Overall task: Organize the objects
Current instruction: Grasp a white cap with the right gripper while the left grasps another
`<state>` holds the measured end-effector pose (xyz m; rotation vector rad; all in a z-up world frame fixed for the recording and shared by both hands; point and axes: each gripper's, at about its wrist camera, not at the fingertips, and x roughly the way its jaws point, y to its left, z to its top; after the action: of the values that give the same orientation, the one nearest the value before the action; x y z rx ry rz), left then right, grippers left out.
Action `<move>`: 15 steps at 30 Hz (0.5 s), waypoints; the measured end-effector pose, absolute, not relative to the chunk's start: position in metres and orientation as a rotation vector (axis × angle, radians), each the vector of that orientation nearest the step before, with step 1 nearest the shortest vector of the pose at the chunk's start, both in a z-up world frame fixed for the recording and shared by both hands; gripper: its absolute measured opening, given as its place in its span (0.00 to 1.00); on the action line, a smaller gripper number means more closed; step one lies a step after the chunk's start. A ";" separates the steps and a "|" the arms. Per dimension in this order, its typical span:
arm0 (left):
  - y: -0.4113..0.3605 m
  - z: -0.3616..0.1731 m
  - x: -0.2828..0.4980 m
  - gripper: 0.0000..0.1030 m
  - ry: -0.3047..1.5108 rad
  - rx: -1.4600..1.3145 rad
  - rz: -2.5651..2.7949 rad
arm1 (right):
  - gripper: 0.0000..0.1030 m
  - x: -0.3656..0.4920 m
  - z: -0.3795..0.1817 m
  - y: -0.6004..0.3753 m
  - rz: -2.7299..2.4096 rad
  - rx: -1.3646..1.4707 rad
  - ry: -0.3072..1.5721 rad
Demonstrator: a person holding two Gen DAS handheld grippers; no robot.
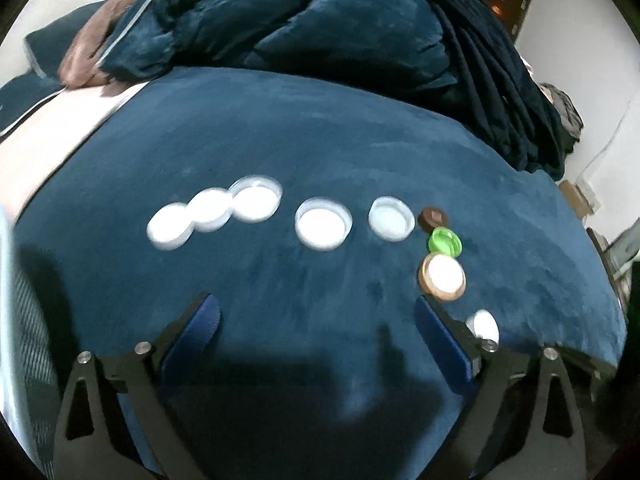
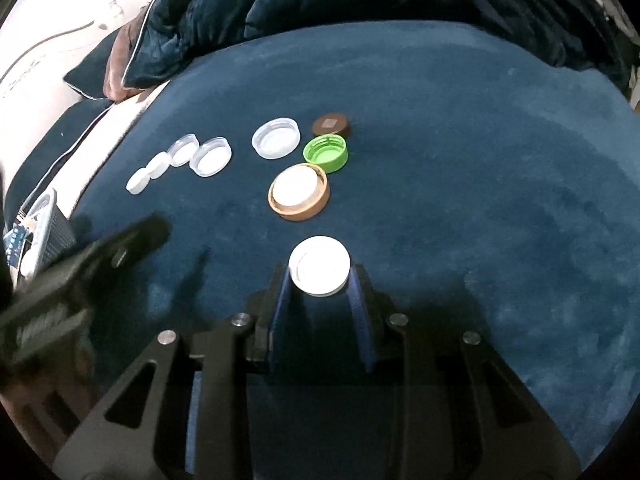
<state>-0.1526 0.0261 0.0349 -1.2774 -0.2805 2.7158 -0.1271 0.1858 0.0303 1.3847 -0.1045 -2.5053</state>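
Observation:
My right gripper point(image 2: 319, 273) is shut on a white cap point(image 2: 319, 262), its blue pads pressing both sides just above the dark blue bedspread point(image 2: 480, 160). Beyond it lie a tan-rimmed lid point(image 2: 299, 192), a green cap point(image 2: 326, 153), a brown cap point(image 2: 332, 124) and a row of several clear and white lids point(image 2: 210, 156). My left gripper point(image 1: 316, 302) stands open over bare fabric with nothing between its fingers. In its view the white lids point(image 1: 323, 223) run in a line, with the green cap point(image 1: 444, 242) and tan-rimmed lid point(image 1: 442, 276) to the right. The held white cap point(image 1: 484, 325) peeks out behind its right finger.
A heaped dark blue duvet point(image 1: 300, 32) and pillows close off the far side of the bed. A grey basket point(image 2: 44, 232) sits at the left edge in the right wrist view, with the blurred left gripper point(image 2: 132, 240) beside it. Pale sheet point(image 1: 60, 128) shows at left.

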 end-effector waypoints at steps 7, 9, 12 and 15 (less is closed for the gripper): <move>0.037 0.019 -0.202 0.78 -0.193 -1.337 2.648 | 0.31 -0.124 0.023 0.188 -2.569 1.346 -0.192; 0.043 0.015 -0.211 0.67 -0.169 -1.336 2.632 | 0.31 -0.124 0.022 0.188 -2.578 1.343 -0.193; 0.048 0.013 -0.219 0.40 -0.149 -1.340 2.606 | 0.31 -0.125 0.022 0.188 -2.578 1.344 -0.204; 0.046 0.017 -0.212 0.40 -0.161 -1.327 2.605 | 0.31 -0.126 0.022 0.189 -2.576 1.344 -0.221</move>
<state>-0.2115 0.0459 0.0174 -1.3274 -0.1607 2.6054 -0.1258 0.1892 0.0224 1.3436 -0.2212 -2.5758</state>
